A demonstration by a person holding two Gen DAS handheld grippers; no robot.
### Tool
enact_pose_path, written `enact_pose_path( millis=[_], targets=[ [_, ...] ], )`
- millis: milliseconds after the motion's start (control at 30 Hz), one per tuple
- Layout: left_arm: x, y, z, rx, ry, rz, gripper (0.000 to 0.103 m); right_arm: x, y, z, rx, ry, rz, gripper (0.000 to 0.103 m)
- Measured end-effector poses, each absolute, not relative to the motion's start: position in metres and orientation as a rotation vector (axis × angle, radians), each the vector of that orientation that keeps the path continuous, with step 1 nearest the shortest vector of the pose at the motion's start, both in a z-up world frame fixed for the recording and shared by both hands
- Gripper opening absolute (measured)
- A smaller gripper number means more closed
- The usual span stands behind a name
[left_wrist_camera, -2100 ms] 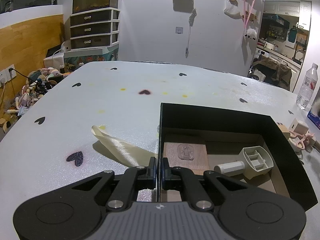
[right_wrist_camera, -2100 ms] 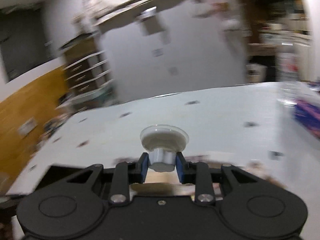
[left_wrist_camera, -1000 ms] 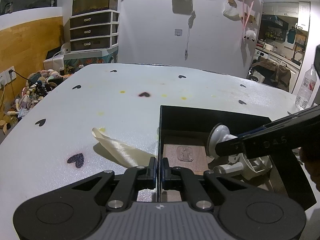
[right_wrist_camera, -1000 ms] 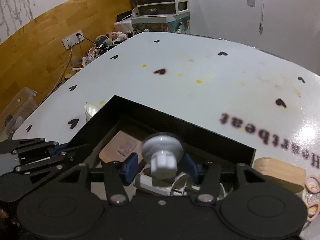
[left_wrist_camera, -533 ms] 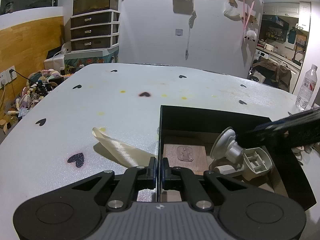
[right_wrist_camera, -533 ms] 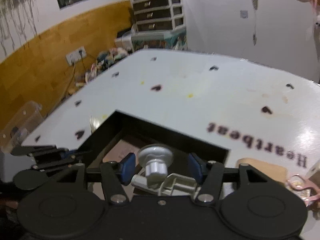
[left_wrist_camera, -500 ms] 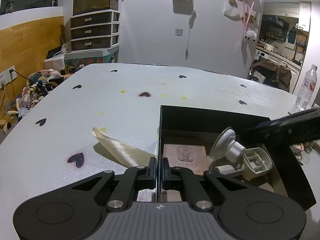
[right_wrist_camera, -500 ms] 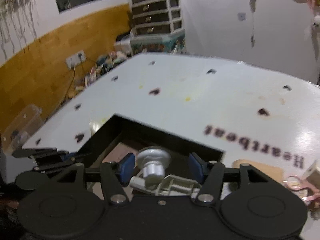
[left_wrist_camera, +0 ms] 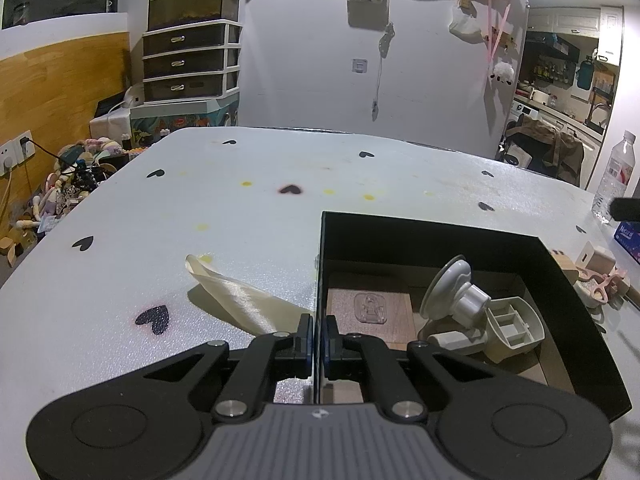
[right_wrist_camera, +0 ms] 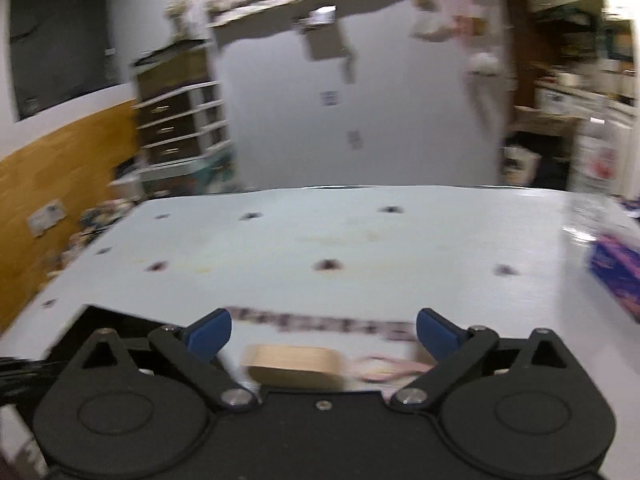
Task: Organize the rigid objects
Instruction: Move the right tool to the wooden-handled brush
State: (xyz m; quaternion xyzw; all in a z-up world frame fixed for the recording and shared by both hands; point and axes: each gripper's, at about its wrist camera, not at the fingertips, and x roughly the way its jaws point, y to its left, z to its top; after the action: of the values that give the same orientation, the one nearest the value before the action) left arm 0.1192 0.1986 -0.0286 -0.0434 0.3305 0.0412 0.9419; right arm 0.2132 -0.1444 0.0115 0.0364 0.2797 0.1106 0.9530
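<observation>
A black box point(left_wrist_camera: 440, 232) sits on the white table. In it lie a wooden coaster point(left_wrist_camera: 370, 312), a white suction-cup piece point(left_wrist_camera: 456, 292) and a beige plastic holder point(left_wrist_camera: 512, 328). My left gripper point(left_wrist_camera: 317, 340) is shut on the box's left wall. My right gripper point(right_wrist_camera: 324, 334) is open and empty, to the right of the box, with a wooden block point(right_wrist_camera: 294, 364) and a pink object point(right_wrist_camera: 384, 366) just ahead of it. The right wrist view is blurred.
A cream ribbon point(left_wrist_camera: 240, 300) lies left of the box. Right of the box are a wooden block point(left_wrist_camera: 564, 260), a small beige cube point(left_wrist_camera: 596, 258), pink scissors point(left_wrist_camera: 604, 282), a blue packet point(left_wrist_camera: 628, 236) and a water bottle point(left_wrist_camera: 614, 176).
My right gripper let go of the suction-cup piece in the box, opened wide and drew back to the right, out of the box. The left gripper has not moved.
</observation>
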Motion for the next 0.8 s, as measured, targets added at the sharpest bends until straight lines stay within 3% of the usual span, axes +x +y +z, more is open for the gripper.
enact_pose_path(
  millis=[800],
  targets=[
    [0.123,0.198,-0.033,-0.094,0.690,0.088,0.004,0.227,-0.215,-0.065,-0.034,0.620,0.009,0.098]
  ],
)
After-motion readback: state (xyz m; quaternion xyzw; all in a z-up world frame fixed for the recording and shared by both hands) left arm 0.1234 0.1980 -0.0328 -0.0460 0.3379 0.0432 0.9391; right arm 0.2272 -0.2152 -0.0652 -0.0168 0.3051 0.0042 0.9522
